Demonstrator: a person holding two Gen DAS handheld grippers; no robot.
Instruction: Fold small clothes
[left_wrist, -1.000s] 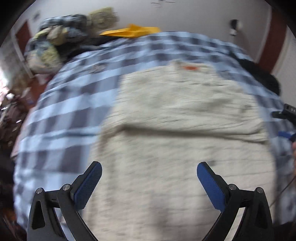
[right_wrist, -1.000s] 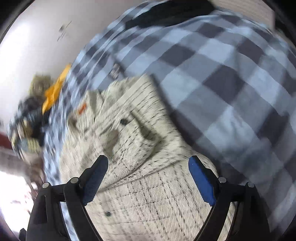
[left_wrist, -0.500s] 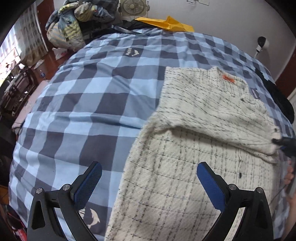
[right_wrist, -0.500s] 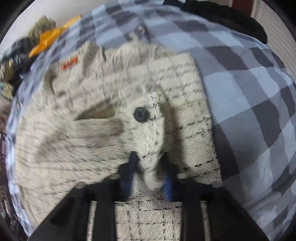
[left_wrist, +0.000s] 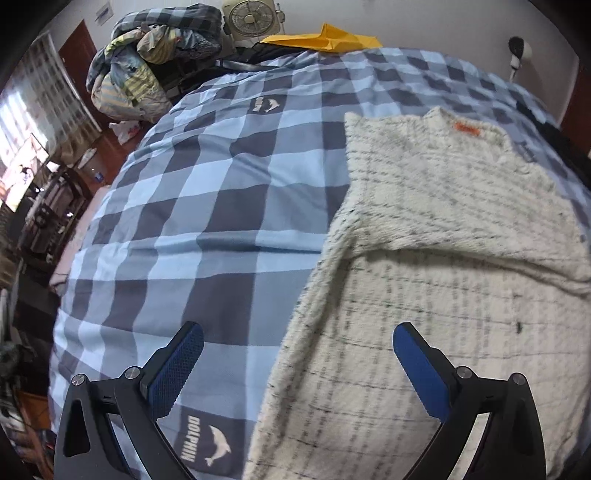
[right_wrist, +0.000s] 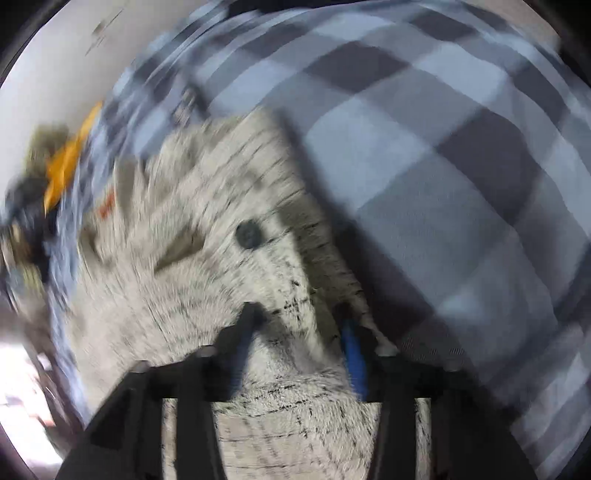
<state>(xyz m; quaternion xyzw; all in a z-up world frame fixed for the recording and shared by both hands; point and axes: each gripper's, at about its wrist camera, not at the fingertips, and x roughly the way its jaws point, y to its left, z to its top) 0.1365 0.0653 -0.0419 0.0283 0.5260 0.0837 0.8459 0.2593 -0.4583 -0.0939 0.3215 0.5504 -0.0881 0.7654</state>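
Jaws of the right gripper (right_wrist: 295, 343) are closed narrow on a fuzzy fold of the cream sweater (left_wrist: 436, 229), near its dark button (right_wrist: 248, 234). Jaws of the left gripper (left_wrist: 295, 369) stand wide and empty, above the sweater's left edge on the checked bed (left_wrist: 207, 206). That near-to-far edge lies between them, so the left gripper is nearer to it.

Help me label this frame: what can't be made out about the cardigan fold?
- Right gripper grip on the cardigan: right wrist view, motion-blurred.
- Cardigan's right edge: left wrist view, cut off by the frame.
- Orange label text: too small.
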